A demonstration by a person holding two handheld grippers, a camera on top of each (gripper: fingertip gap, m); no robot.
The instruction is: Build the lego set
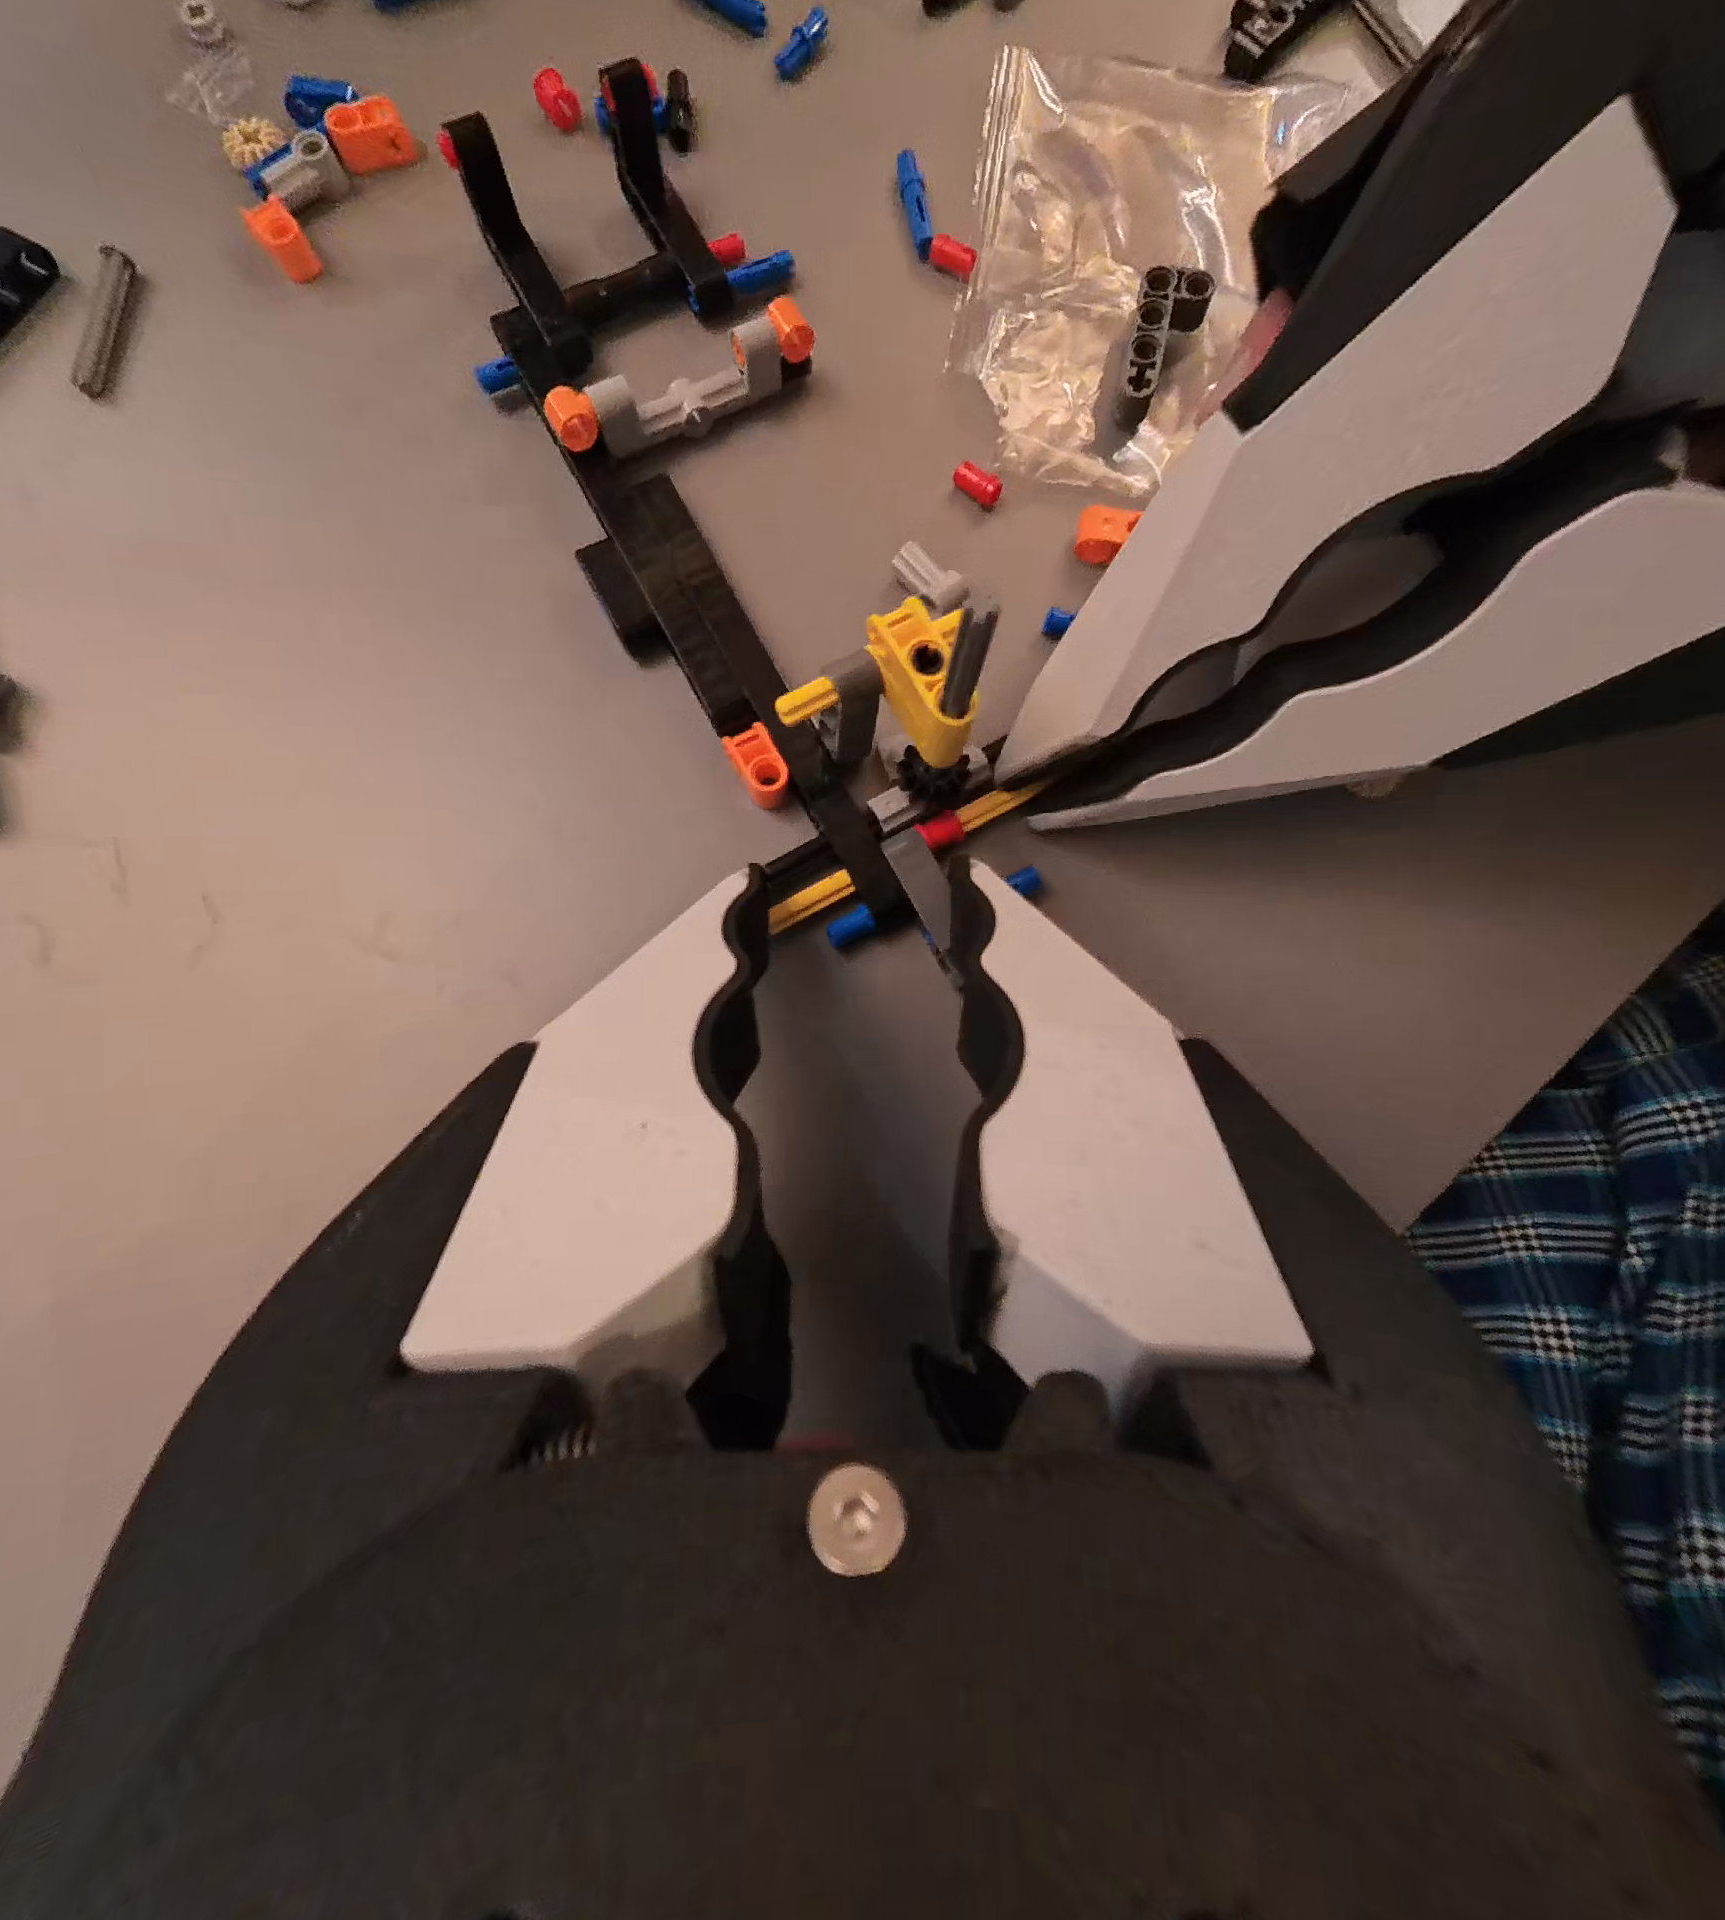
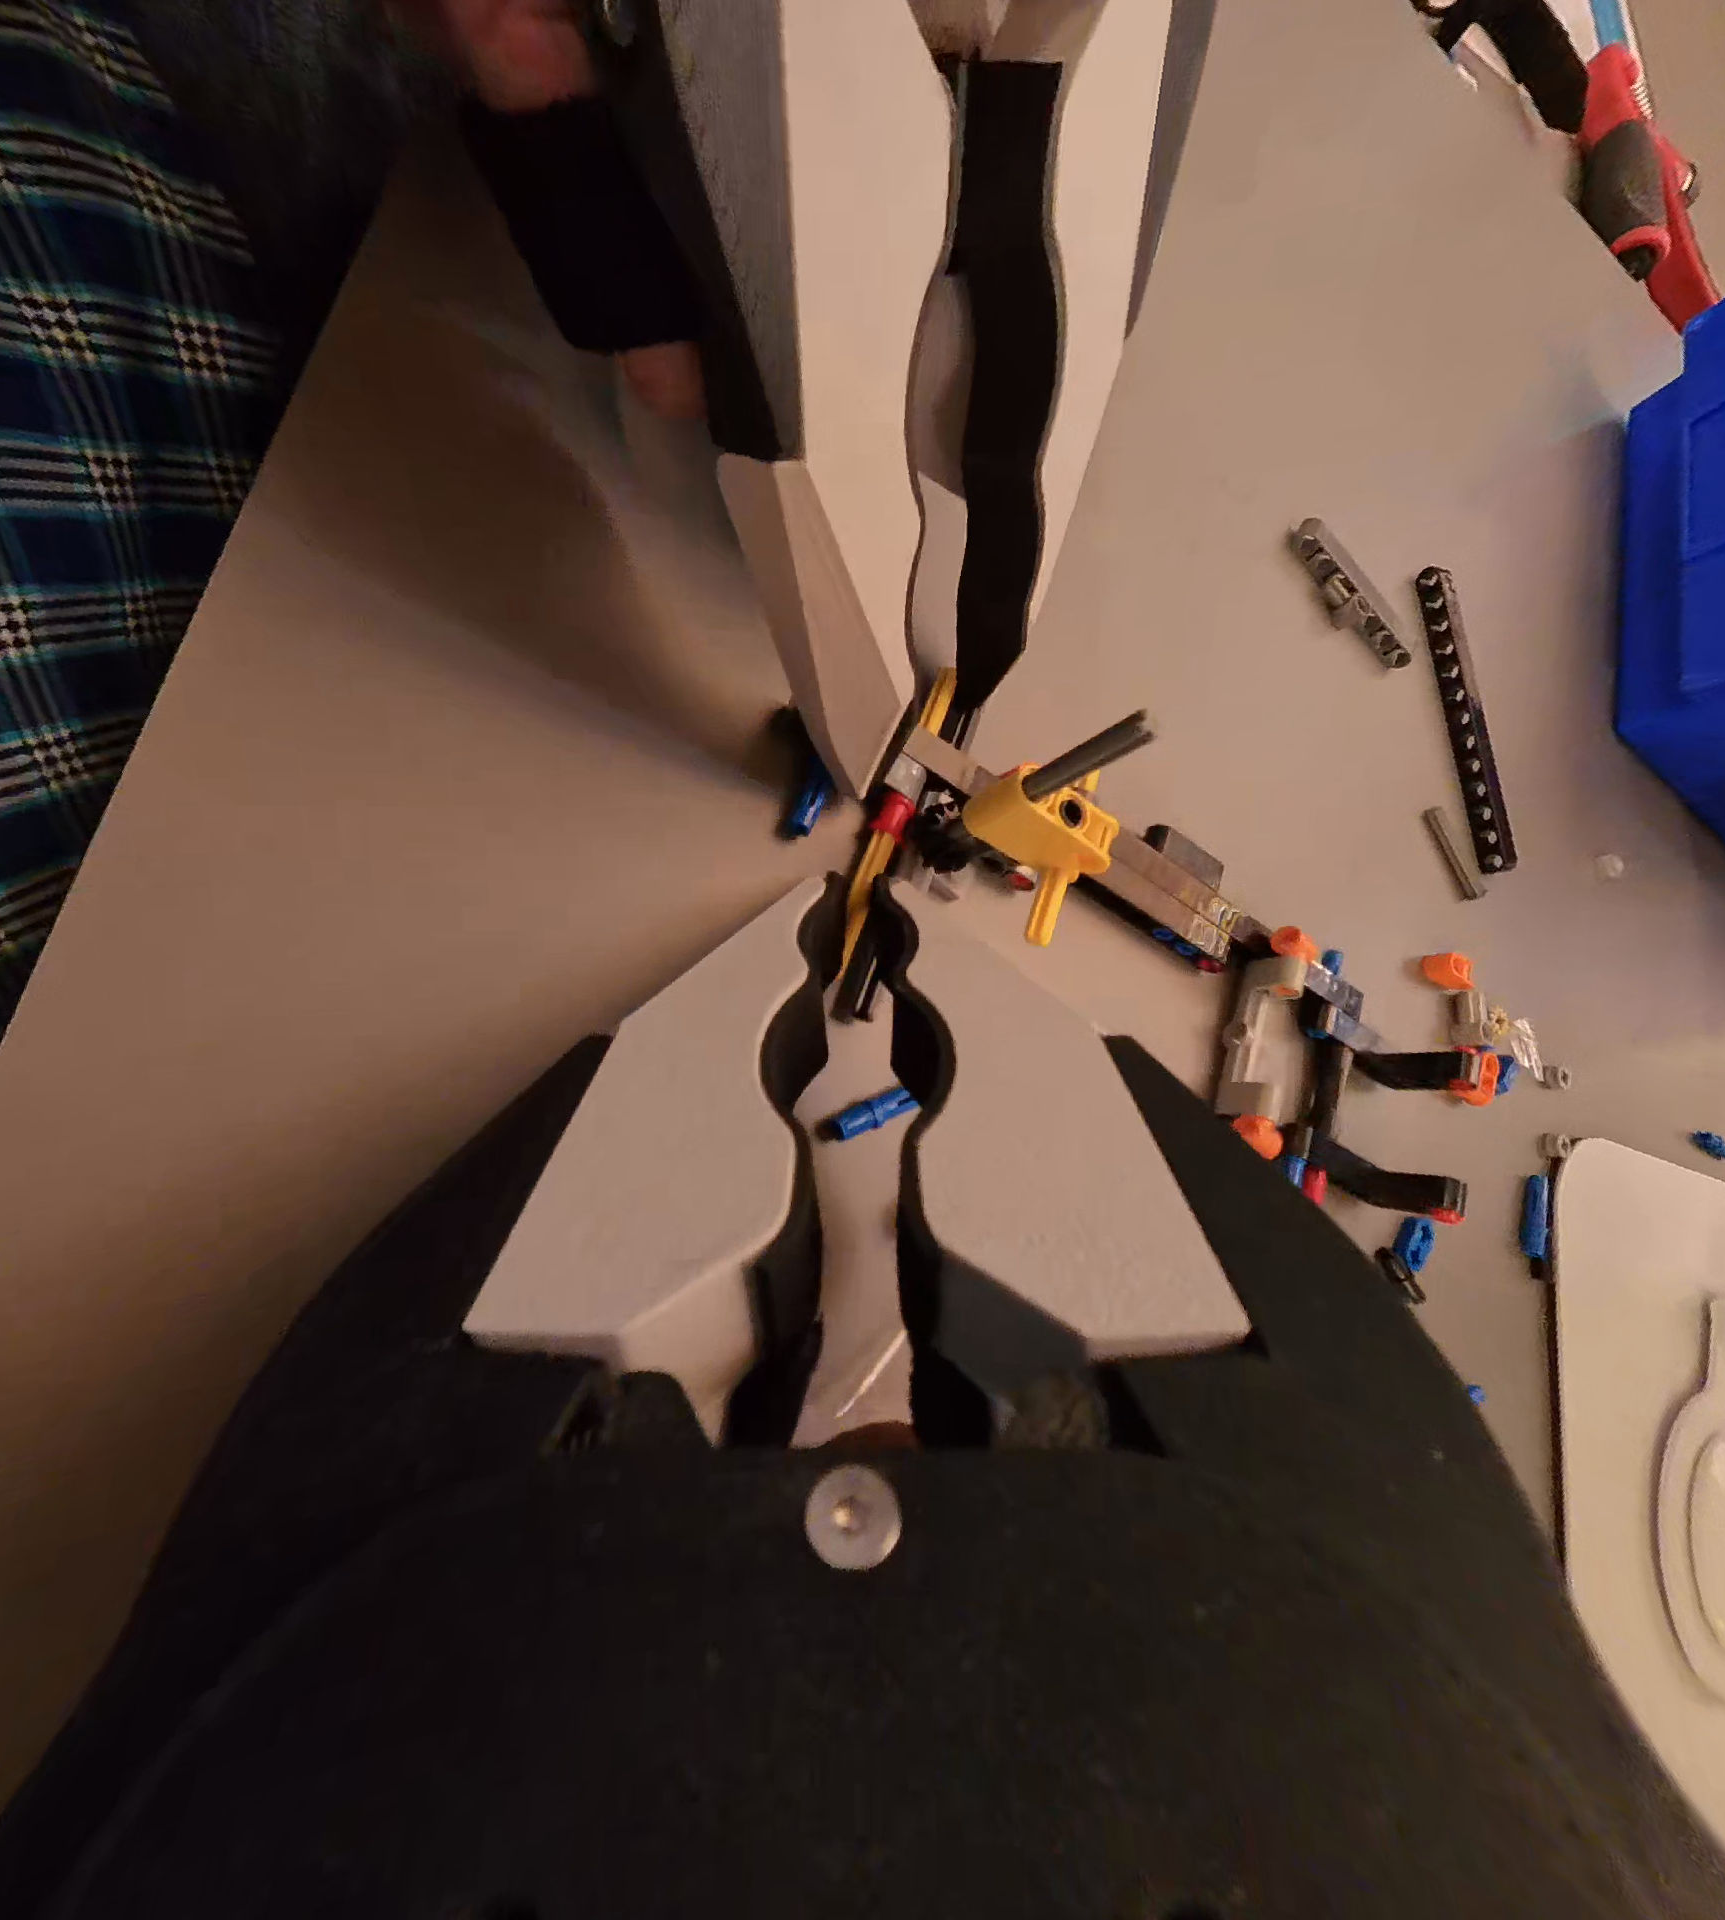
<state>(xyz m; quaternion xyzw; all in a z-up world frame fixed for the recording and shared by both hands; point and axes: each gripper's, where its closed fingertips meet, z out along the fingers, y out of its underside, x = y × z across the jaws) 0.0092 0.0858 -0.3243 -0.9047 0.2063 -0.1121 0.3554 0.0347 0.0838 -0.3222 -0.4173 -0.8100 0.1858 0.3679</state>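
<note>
Grey-and-black left gripper (image 1: 853,894), at frame centre in its own view, had its fingers pinched on the near end of the lego assembly (image 1: 671,561). The right gripper (image 2: 863,925) pinched the yellow-and-black axle (image 2: 863,935) at that same end. Outward, the assembly ran toward the upper left across the table (image 1: 266,935), with loose pieces and a plastic bag (image 1: 1097,260) at upper right.
</note>
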